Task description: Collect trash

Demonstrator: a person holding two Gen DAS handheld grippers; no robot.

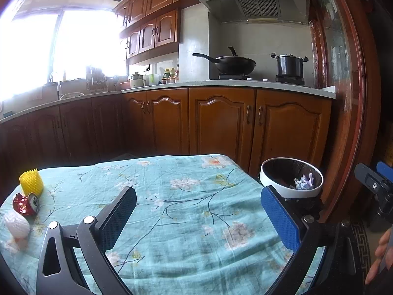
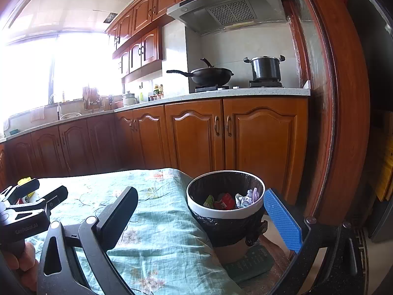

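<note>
A: Where is the trash?

B: Some sits in the round, white-rimmed bin lined with a black bag [image 2: 224, 211], just off the right edge of the table: a crumpled pale wrapper [image 2: 246, 198], a red packet [image 2: 226, 201] and a green scrap [image 2: 208, 201]. The rest lies on the far left of the table: a crushed red drink can [image 1: 26, 204] on its side, a yellow foam net sleeve [image 1: 31, 182] standing just behind it, and a white foam net ball [image 1: 17, 225] near the can, closer to the camera.

A: What covers the table?

B: A turquoise cloth printed with flowers [image 1: 186, 211], creased.

A: And the claws?

B: The left gripper [image 1: 196, 211] hovers over the middle of the cloth, fingers spread wide with nothing between them. The right gripper [image 2: 203, 217] has its fingers wide apart too, also empty; in its view the bin shows between them, the blue pad [image 2: 282, 221] beside the rim. Whether it touches, I cannot tell.

A: Anything beyond?

B: Wooden kitchen cabinets [image 2: 196, 132], a black wok [image 2: 211, 76] and a dark lidded pot [image 2: 266, 68] on the stove, and a bright window [image 1: 49, 49] on the left.
</note>
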